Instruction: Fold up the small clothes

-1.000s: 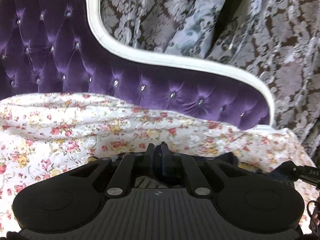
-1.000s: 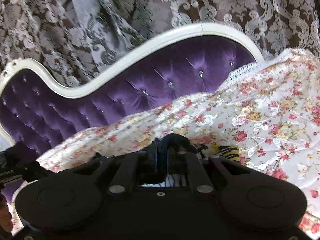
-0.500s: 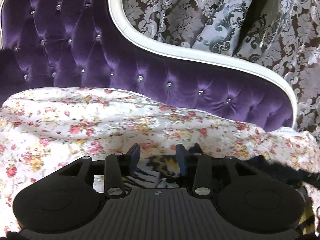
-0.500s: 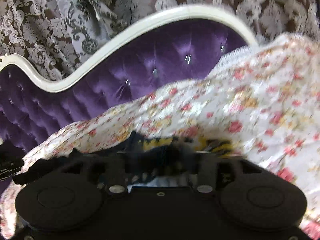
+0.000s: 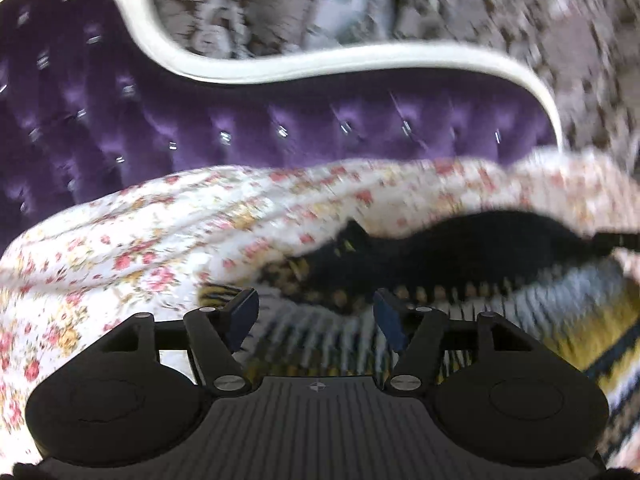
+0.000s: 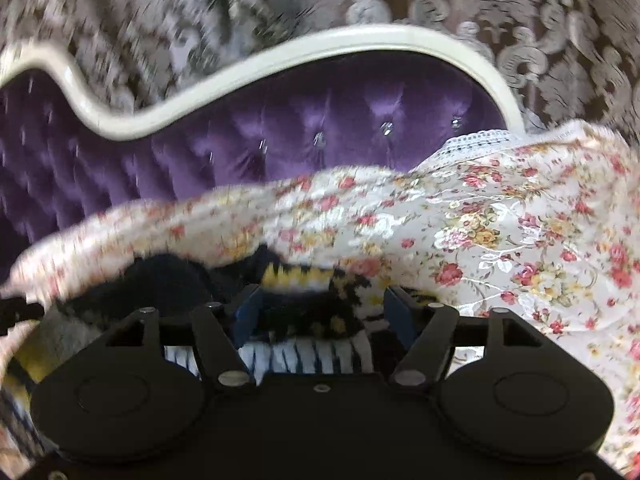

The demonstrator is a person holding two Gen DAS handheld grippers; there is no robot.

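A small knitted garment (image 5: 460, 264) in dark navy, yellow and white stripes lies on the floral sheet (image 5: 140, 240). In the left wrist view it stretches from between my fingers off to the right. My left gripper (image 5: 316, 312) is open just above its near edge, holding nothing. In the right wrist view the same garment (image 6: 304, 304) lies under and ahead of my right gripper (image 6: 320, 312), which is open with the cloth between its spread fingers. Both views are blurred by motion.
The floral sheet (image 6: 500, 240) covers a seat with a tufted purple velvet back (image 5: 280, 128) and a white curved frame (image 6: 280, 60). Grey damask curtains (image 6: 520, 20) hang behind. The other gripper's dark tip (image 5: 616, 240) shows at the right edge.
Both grippers were shut on the garment a second ago and have opened wide. The garment has dropped onto the sheet, and both cameras have pulled back and swung.
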